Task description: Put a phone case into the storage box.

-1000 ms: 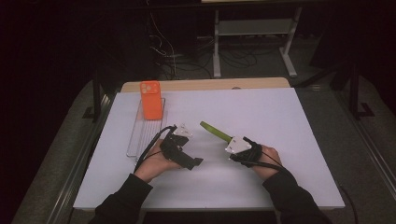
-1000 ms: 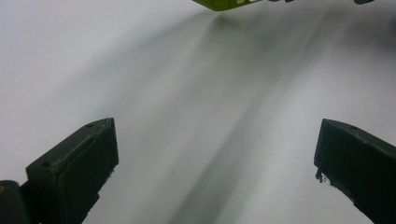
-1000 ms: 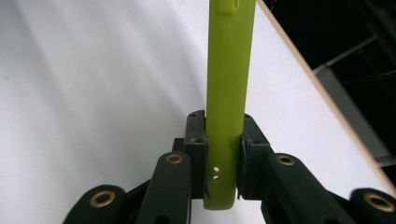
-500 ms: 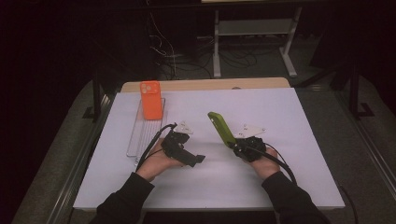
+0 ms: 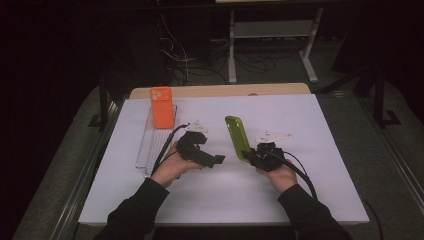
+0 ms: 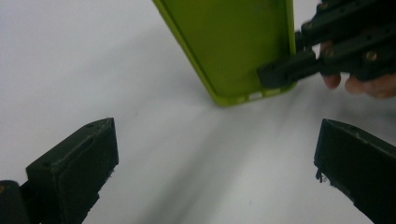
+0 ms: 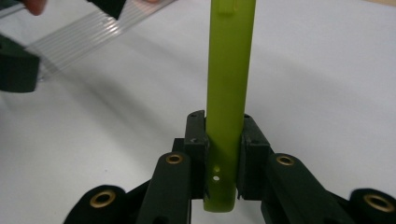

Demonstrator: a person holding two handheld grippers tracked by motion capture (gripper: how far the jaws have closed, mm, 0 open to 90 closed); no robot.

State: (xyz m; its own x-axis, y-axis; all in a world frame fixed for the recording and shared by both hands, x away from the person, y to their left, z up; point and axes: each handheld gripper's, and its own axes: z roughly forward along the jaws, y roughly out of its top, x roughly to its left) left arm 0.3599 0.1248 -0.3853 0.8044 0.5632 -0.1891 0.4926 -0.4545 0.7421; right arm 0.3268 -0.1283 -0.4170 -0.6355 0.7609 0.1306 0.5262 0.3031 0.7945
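A lime-green phone case (image 5: 237, 136) is held up off the white table, tilted away from me, with my right gripper (image 5: 251, 157) shut on its near end. The right gripper view looks along the case's thin edge (image 7: 228, 93), clamped between both pads. The left gripper view shows the case's hollow inner side (image 6: 233, 42) just ahead. My left gripper (image 5: 216, 161) is open, wide apart, pointing right toward the case with a gap between them. An orange phone case (image 5: 161, 107) stands upright in a clear slotted rack (image 5: 152, 142) at the left.
The white table sheet (image 5: 320, 120) spreads wide on the right and near side. A wooden board edge (image 5: 220, 91) runs along the back. Cables trail from both grippers. Metal frame legs stand in the dark behind the table.
The right gripper has raised the green case from a low slant to a steeper, nearly upright tilt. The left gripper has edged slightly right toward it.
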